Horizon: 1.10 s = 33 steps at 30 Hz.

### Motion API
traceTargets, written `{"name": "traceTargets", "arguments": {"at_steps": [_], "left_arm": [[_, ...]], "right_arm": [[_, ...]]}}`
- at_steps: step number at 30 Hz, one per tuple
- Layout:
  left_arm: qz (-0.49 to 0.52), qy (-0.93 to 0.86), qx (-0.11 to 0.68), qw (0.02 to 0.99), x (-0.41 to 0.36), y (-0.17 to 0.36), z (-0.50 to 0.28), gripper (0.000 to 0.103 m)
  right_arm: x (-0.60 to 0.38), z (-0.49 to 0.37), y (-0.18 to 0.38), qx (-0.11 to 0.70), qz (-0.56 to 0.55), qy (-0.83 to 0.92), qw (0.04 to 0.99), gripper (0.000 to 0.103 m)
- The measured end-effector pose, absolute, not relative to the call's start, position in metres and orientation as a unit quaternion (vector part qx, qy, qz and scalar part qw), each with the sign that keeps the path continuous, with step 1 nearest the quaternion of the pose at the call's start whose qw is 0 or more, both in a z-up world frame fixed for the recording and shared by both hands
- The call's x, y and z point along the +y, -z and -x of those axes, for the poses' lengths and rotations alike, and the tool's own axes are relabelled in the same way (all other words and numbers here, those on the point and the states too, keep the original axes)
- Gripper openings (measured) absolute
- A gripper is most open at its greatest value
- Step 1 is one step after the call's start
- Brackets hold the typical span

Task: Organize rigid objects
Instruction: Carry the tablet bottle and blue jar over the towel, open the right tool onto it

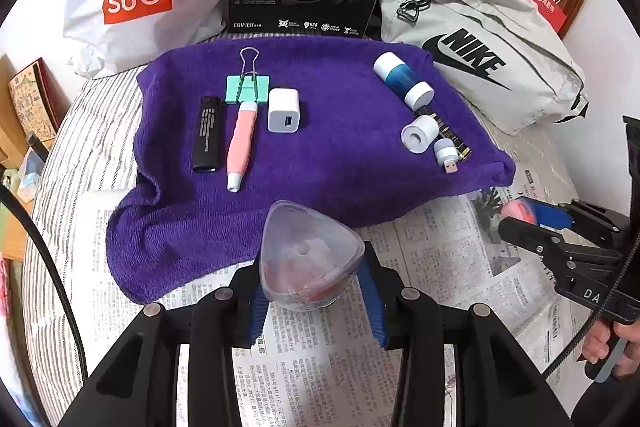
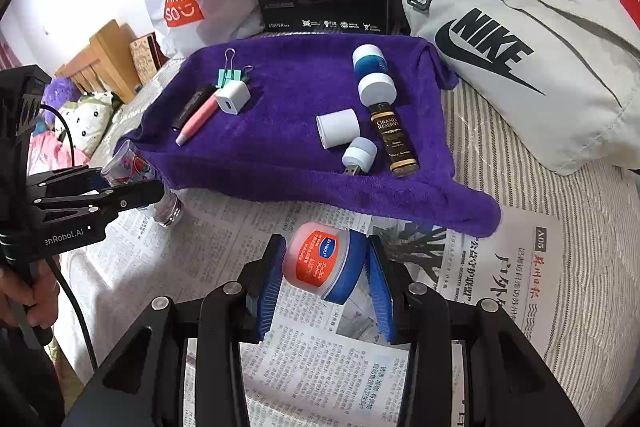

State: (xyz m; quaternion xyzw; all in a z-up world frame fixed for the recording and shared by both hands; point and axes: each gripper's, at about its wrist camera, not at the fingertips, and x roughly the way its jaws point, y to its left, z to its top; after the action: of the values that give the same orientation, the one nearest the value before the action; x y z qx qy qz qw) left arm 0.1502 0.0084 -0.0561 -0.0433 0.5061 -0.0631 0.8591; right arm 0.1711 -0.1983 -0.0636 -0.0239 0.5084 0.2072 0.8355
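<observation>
Left gripper (image 1: 312, 291) jaws grip a clear cup (image 1: 310, 255) over the newspaper (image 1: 440, 259), just short of the purple towel (image 1: 340, 155). Right gripper (image 2: 322, 267) jaws clamp a tilted jar (image 2: 320, 263) by base and lid. Risks: thin cup may buckle or pop out under squeeze; the tilted jar could slip. Setting either down may knock the charger (image 1: 283, 111) row or the rolls by the bottle (image 2: 394, 139), since soft bedding lets things tip.
</observation>
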Motion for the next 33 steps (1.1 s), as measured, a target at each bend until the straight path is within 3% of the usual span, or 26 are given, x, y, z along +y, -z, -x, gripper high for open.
{"name": "traceTargets", "arguments": {"at_steps": [16, 33], "left_arm": [[0.035, 0.060, 0.482, 0.873, 0.020, 0.033, -0.190, 0.038], [0.023, 0.067, 0.513, 0.856, 0.029, 0.061, -0.238, 0.038]], "right_arm": [[-0.183, -0.236, 0.050, 0.488, 0.021, -0.221, 0.844, 0.040], [-0.144, -0.313, 0.080, 0.503, 0.043, -0.222, 0.834, 0.040]]}}
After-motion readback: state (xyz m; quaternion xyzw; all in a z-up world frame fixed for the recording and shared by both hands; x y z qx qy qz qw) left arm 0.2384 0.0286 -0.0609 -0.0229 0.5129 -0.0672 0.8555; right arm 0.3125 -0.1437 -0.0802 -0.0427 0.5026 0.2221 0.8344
